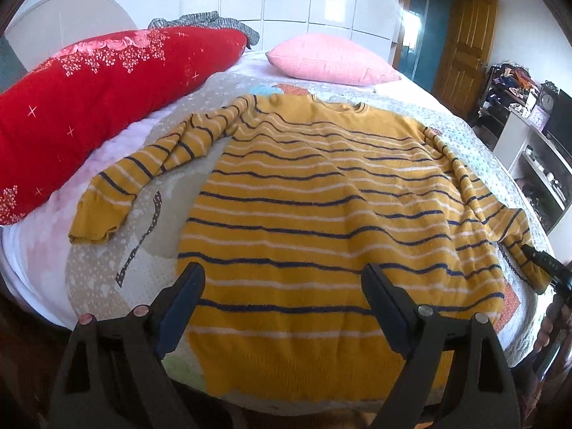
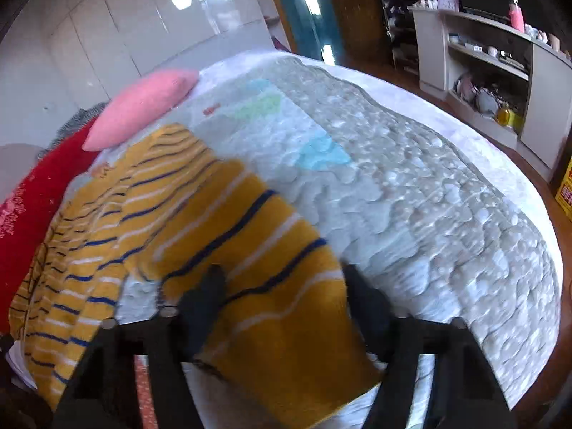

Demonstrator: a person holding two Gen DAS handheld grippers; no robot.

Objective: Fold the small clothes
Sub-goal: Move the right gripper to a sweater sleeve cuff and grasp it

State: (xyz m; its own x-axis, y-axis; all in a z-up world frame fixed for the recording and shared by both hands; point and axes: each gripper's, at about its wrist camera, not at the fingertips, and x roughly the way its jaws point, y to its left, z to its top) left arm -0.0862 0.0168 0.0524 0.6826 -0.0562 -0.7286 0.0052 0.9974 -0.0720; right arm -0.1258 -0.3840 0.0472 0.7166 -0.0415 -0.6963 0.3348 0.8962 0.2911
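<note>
The bed (image 1: 464, 136) carries everything: a red quilt (image 1: 89, 107) bundled along its left edge, a pink pillow (image 1: 332, 60) up at the head, and the yellow striped sweater (image 1: 314, 196) spread flat across the middle, hem at the near edge, I'd say laid out that way so the sleeves can fold in first. The left sleeve (image 1: 143, 171) angles out toward the quilt. Now the left gripper (image 1: 282, 279) hovers over the hem, fingers wide apart, holding nothing. The right gripper (image 2: 282, 279) straddles the right sleeve (image 2: 271, 286), fingers spread either side; contact I cannot tell. Only the left camera shows the whole garment; the right shows the shelving (image 2: 482, 71) beyond the bed's far corner.
</note>
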